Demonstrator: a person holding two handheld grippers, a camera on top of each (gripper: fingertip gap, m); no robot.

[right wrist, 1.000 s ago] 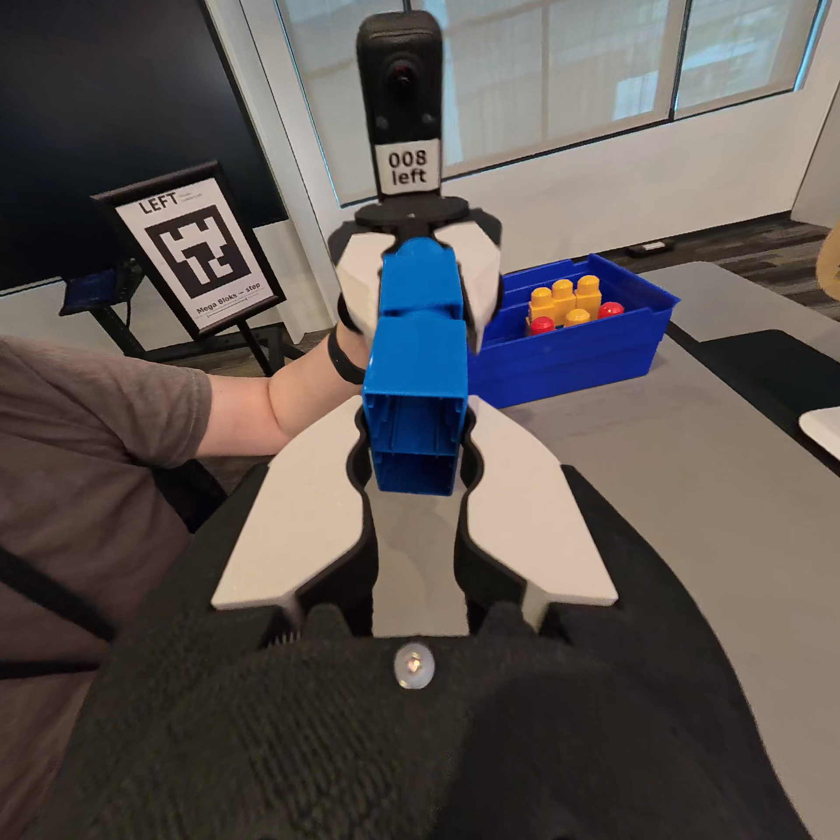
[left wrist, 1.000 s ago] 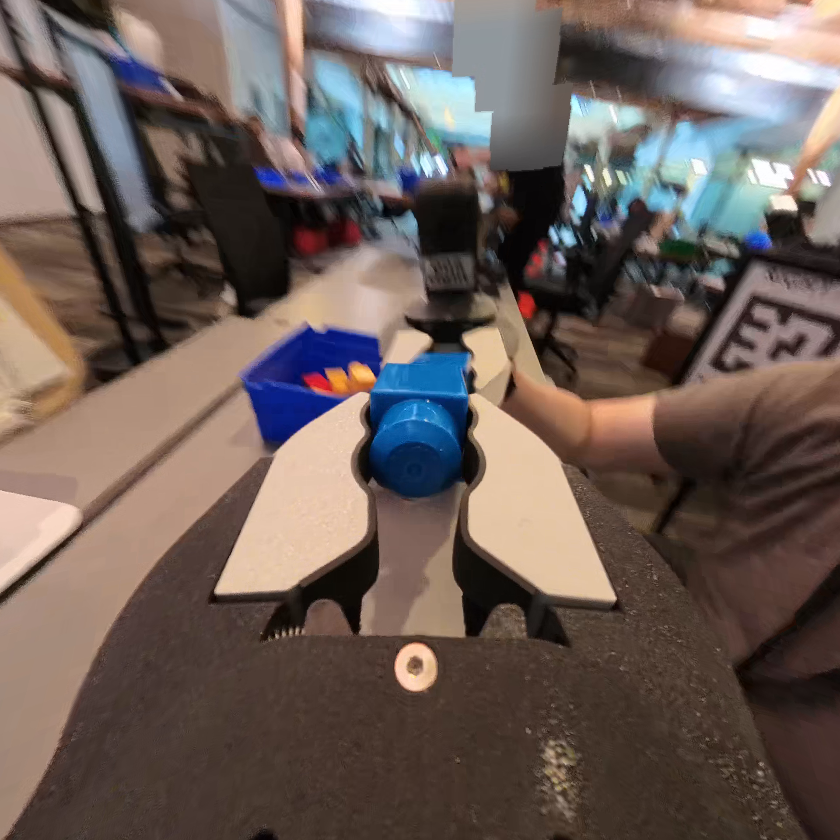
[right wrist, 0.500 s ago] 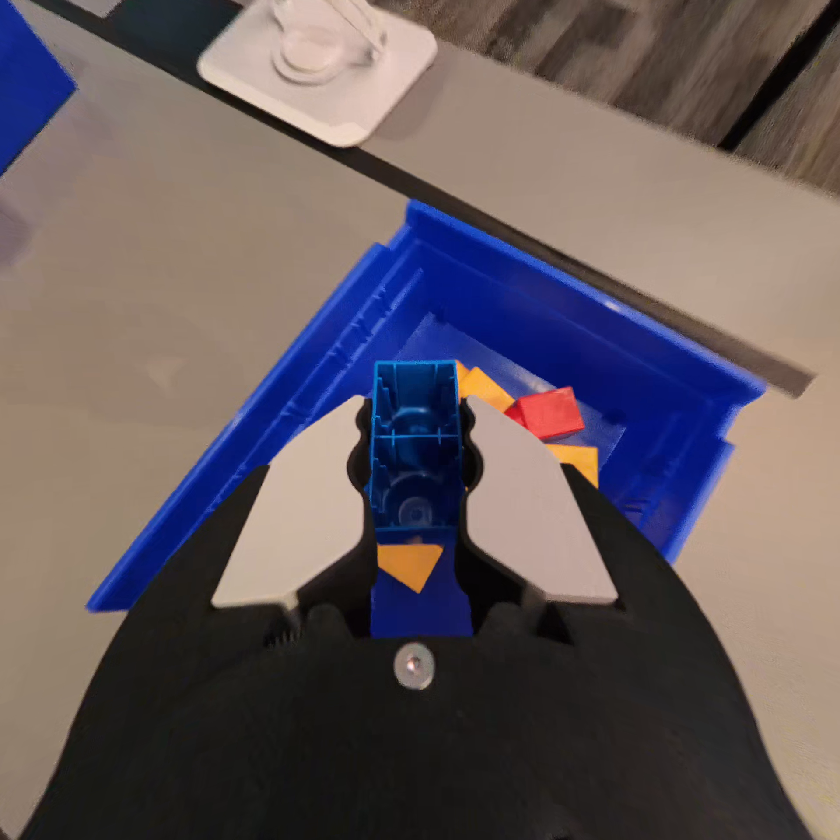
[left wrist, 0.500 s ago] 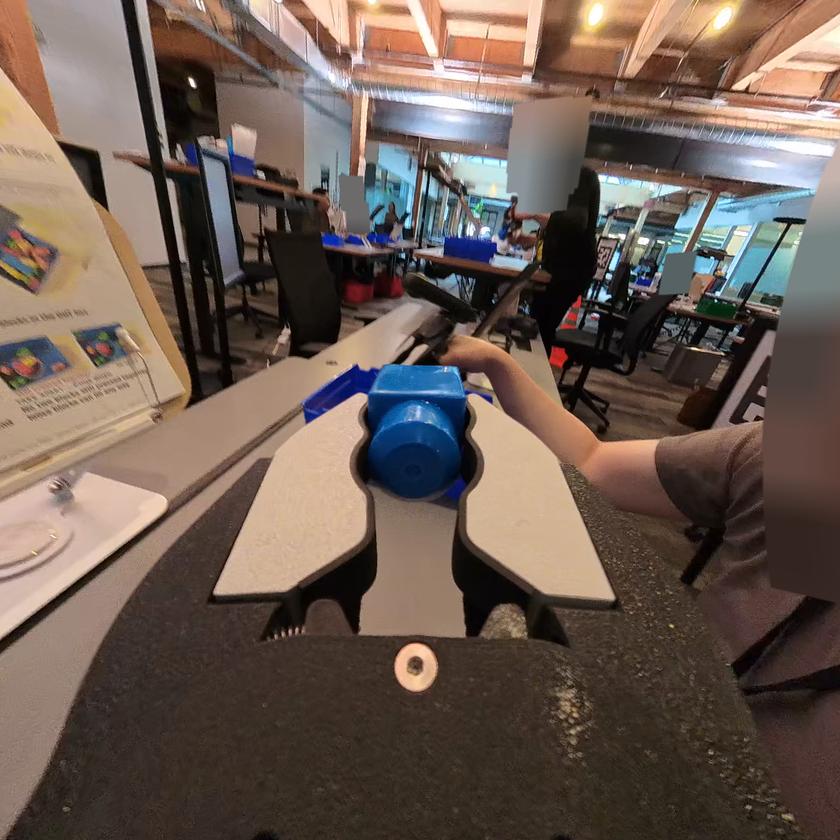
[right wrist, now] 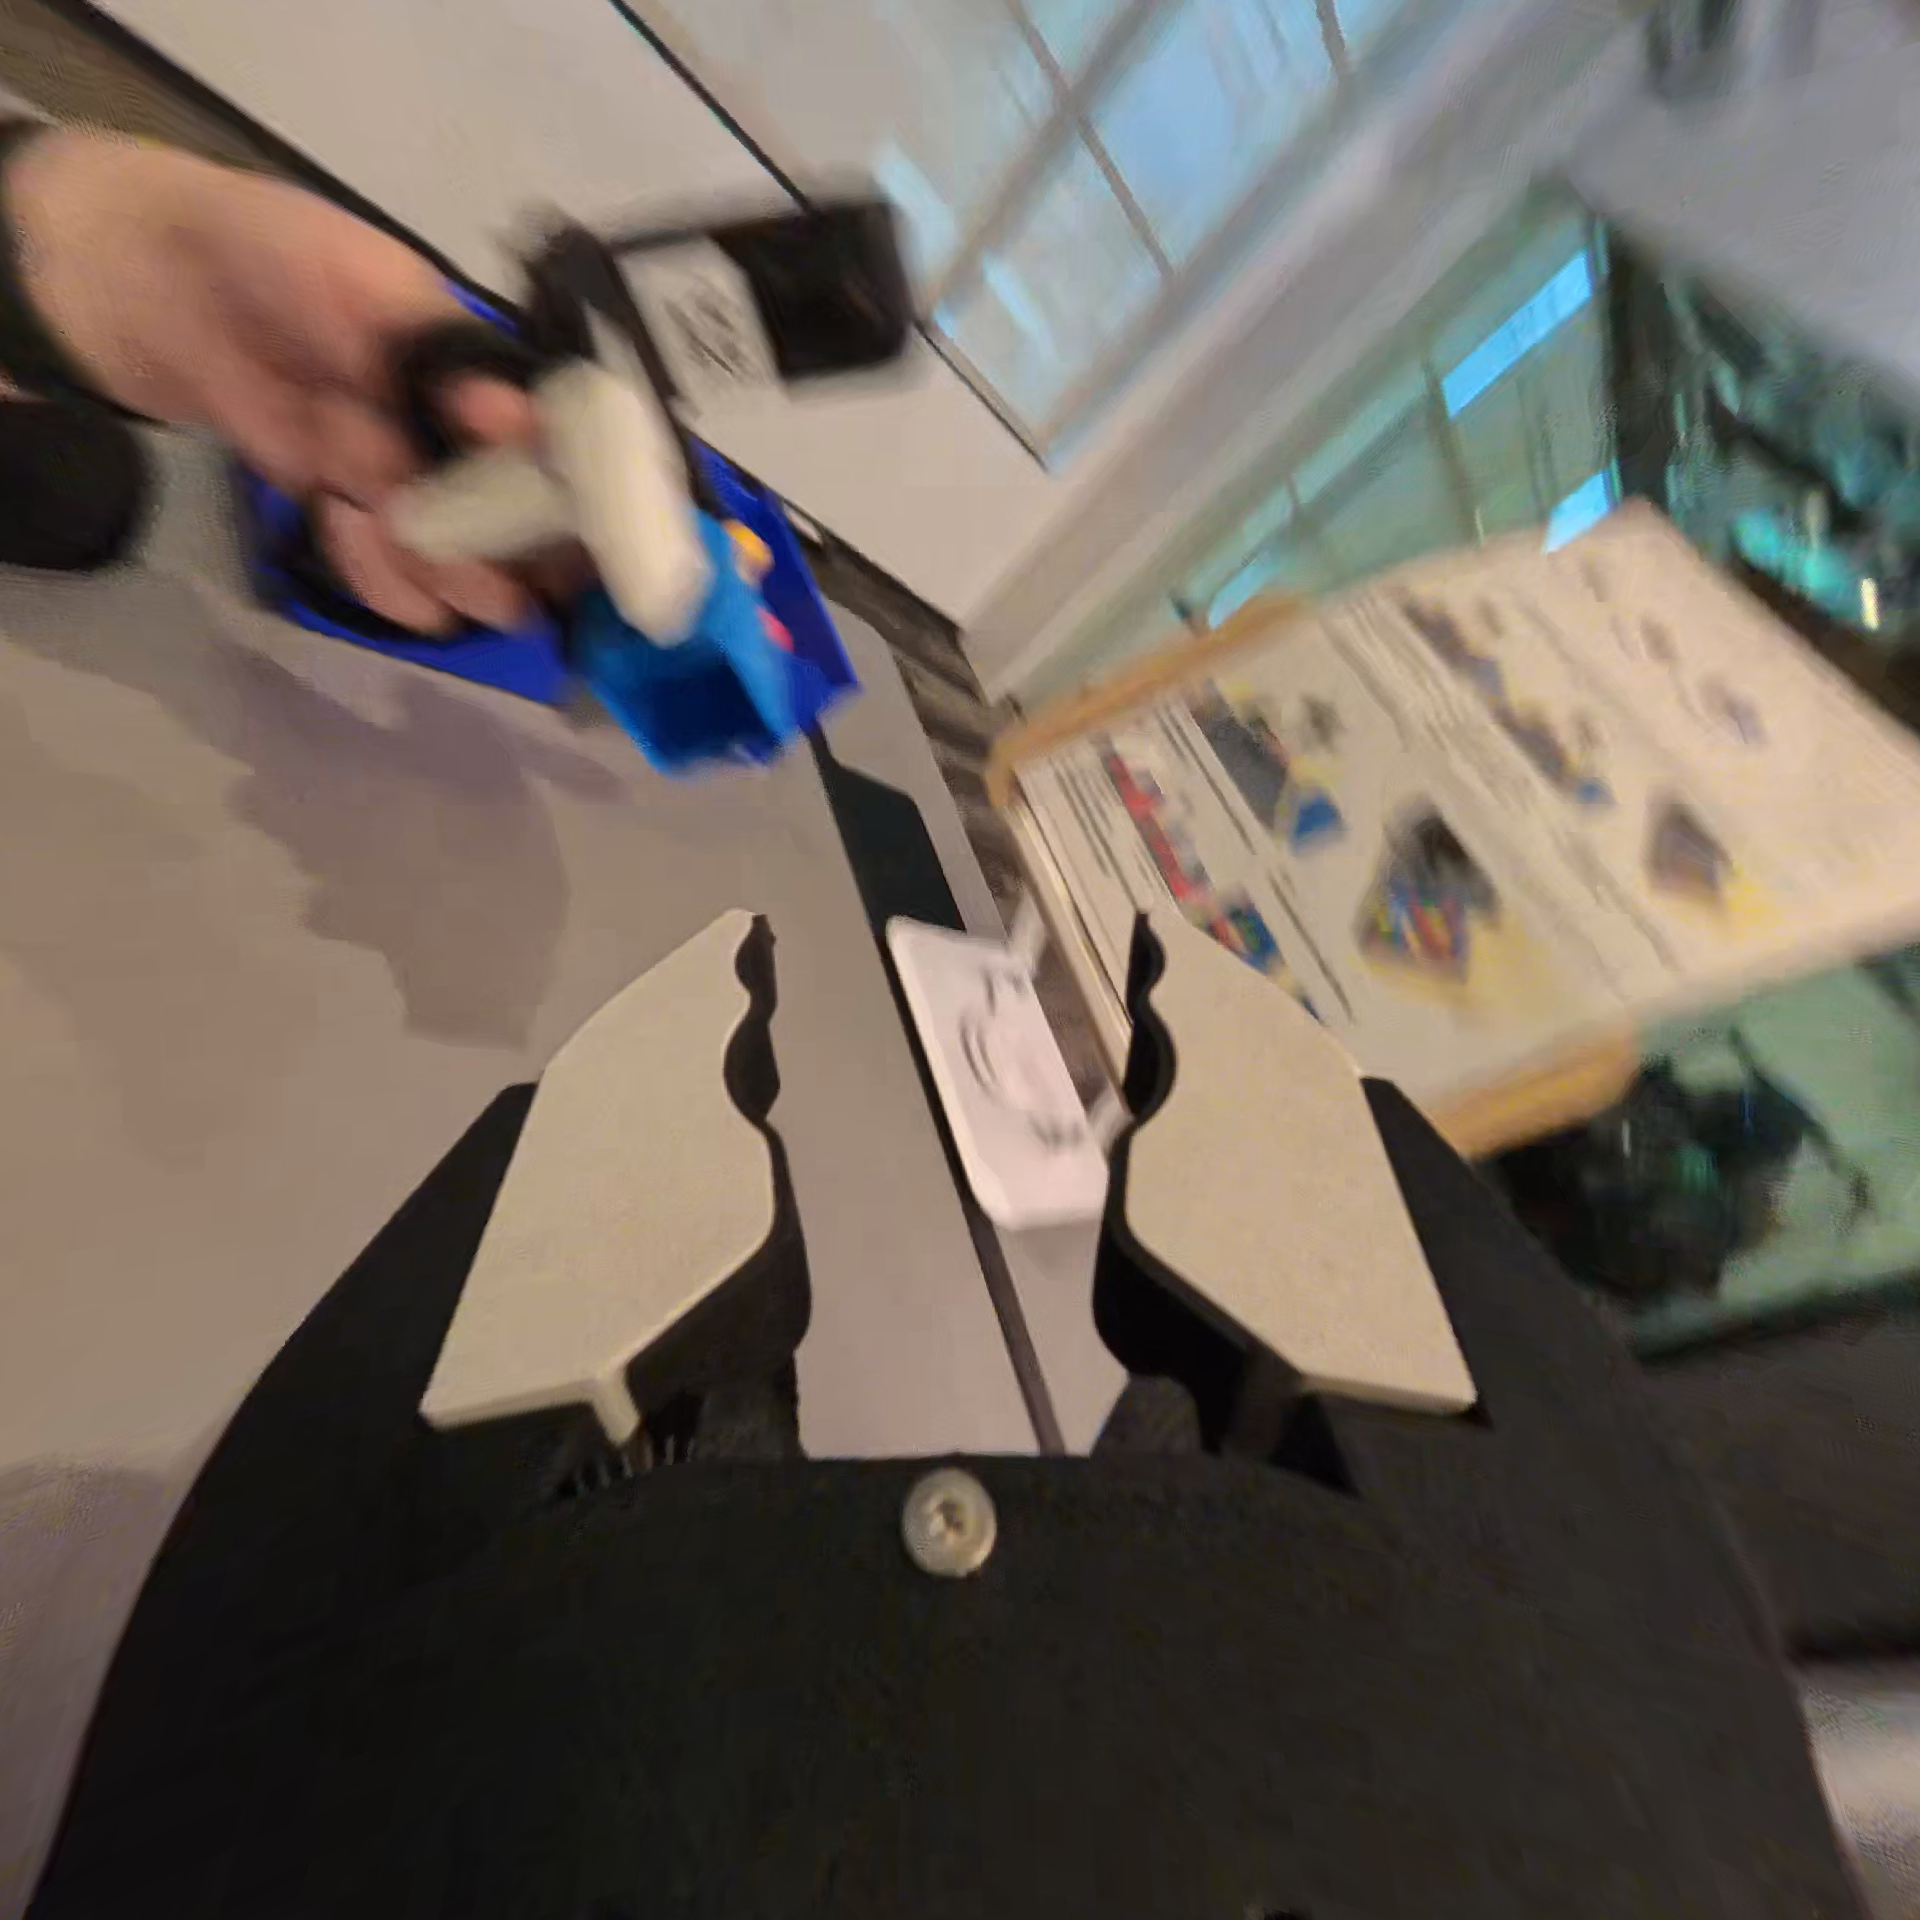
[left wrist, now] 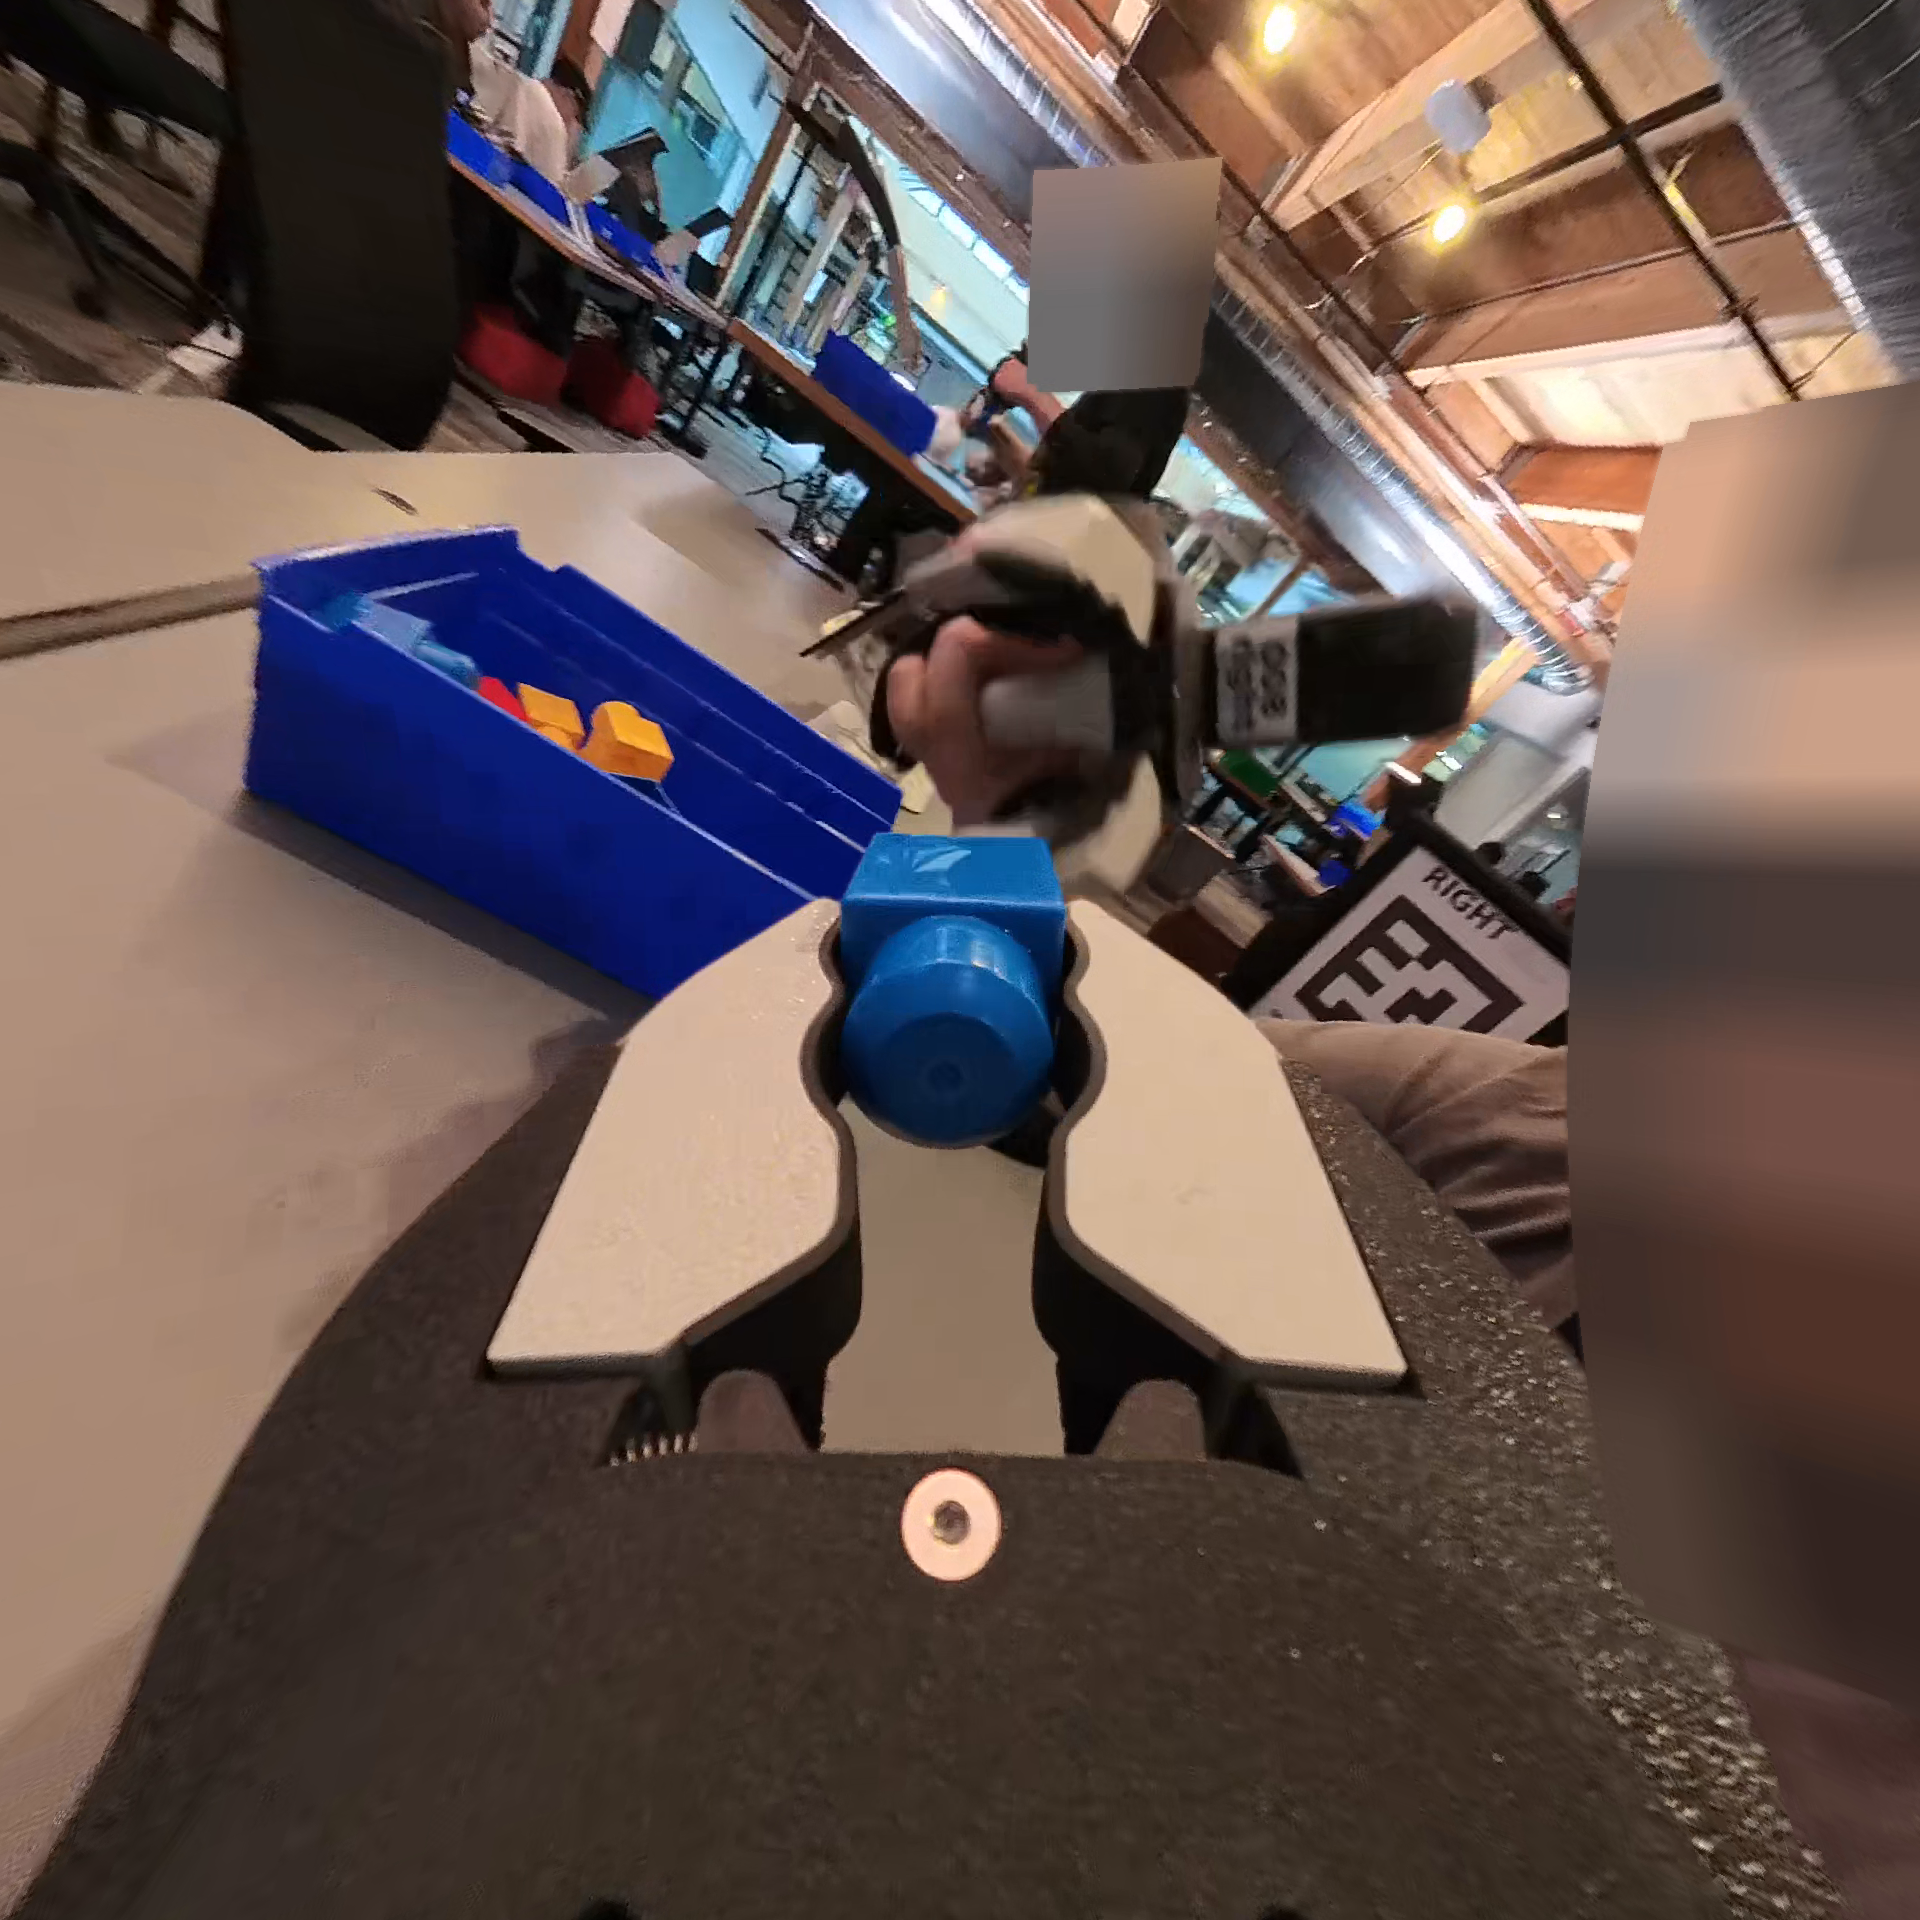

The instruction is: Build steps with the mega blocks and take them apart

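Note:
In the left wrist view my left gripper (left wrist: 951,920) is shut on a blue mega block (left wrist: 945,997), stud end towards the camera, held above the grey table (left wrist: 208,1039). Beyond it stands a blue bin (left wrist: 499,800) holding yellow blocks (left wrist: 623,740), a red one (left wrist: 501,694) and a blue one (left wrist: 410,636). A hand holds my right gripper (left wrist: 1049,696) in the air to the bin's right. In the blurred right wrist view my right gripper (right wrist: 951,935) is open and empty. It looks across at the left gripper (right wrist: 623,520) with its blue block (right wrist: 701,691).
A white flat base (right wrist: 997,1091) lies on the table just ahead of the right gripper. A picture board (right wrist: 1455,831) leans to its right. A black-and-white marker sign (left wrist: 1413,966) stands right of the left gripper. People and desks are in the background. Spacing between my two grippers at the tips: around 8 cm.
The right gripper, shut on a blue block over the bin half a second ago, is now open and empty and has swung up away from the bin. The left gripper still holds its block.

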